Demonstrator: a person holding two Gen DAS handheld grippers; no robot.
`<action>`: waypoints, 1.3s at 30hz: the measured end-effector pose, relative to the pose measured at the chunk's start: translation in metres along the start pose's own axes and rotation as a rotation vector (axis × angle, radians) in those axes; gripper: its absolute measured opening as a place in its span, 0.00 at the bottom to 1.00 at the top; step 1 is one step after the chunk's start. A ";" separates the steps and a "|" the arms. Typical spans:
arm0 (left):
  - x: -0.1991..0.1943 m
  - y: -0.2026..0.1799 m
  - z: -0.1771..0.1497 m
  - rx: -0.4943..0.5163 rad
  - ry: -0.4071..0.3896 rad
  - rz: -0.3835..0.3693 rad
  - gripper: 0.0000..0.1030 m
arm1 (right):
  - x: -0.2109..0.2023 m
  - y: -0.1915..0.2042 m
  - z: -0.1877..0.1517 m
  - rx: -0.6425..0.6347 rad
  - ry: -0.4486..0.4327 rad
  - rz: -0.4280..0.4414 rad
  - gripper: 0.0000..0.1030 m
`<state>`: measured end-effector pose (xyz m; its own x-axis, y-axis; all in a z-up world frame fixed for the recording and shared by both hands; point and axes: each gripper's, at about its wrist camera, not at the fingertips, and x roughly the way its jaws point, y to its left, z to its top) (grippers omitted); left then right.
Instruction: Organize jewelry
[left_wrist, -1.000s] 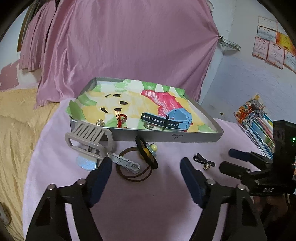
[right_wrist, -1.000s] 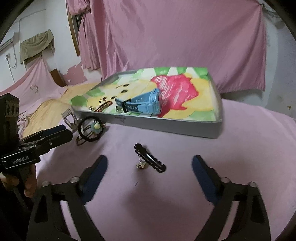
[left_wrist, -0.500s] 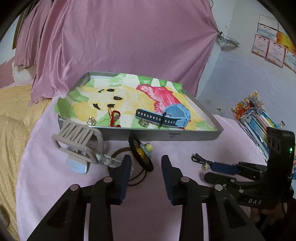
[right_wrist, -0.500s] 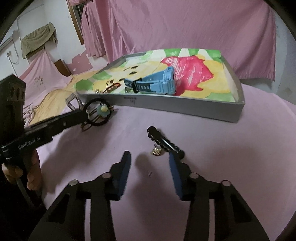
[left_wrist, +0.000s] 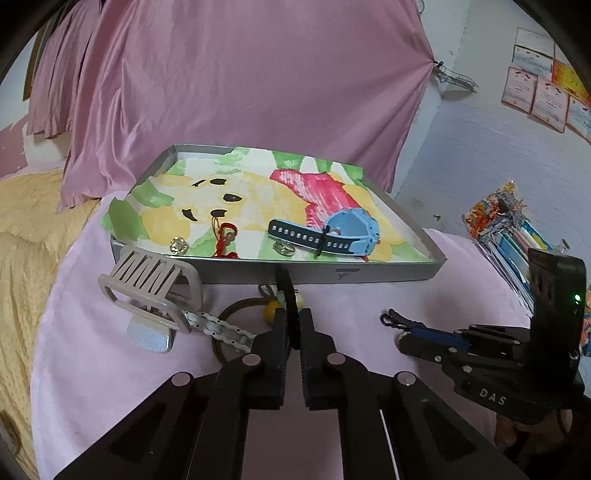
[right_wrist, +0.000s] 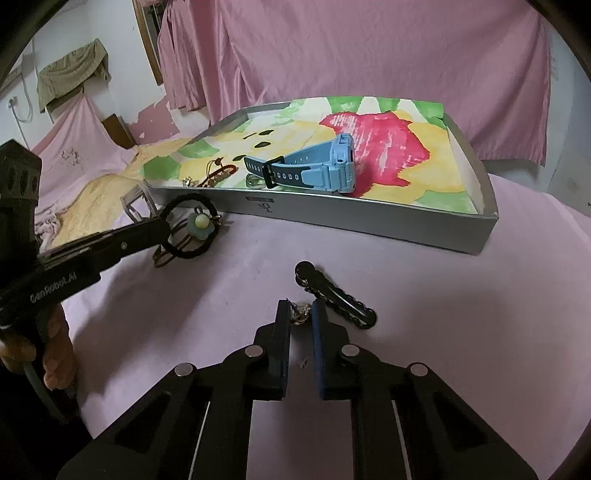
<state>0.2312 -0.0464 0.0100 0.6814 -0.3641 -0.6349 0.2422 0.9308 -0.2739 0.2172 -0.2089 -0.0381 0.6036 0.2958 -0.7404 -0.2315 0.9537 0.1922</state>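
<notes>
Two grabs — left gripper pinches the soft black hair tie, right gripper nips the black clip's dangly gold charm — light, floppy stuff

"DAS" stands in pale letters on the black body of the right gripper, at the lower right of the left wrist view. "GenRobot.AI" runs along the black side of the left gripper, at the left of the right wrist view. A small mark on the grey tray wall is too small to read.
</notes>
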 end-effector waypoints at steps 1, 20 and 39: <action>-0.002 -0.001 -0.001 0.004 -0.003 -0.003 0.06 | 0.000 0.000 0.000 0.002 -0.002 0.006 0.10; -0.042 -0.023 0.020 0.083 -0.119 -0.056 0.05 | -0.029 -0.003 0.010 0.036 -0.169 0.096 0.10; -0.001 0.020 0.066 -0.010 -0.118 0.054 0.05 | 0.021 0.020 0.076 -0.006 -0.148 0.152 0.10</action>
<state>0.2807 -0.0251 0.0527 0.7699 -0.3067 -0.5597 0.1965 0.9483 -0.2493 0.2835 -0.1797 -0.0007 0.6666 0.4416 -0.6005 -0.3326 0.8972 0.2907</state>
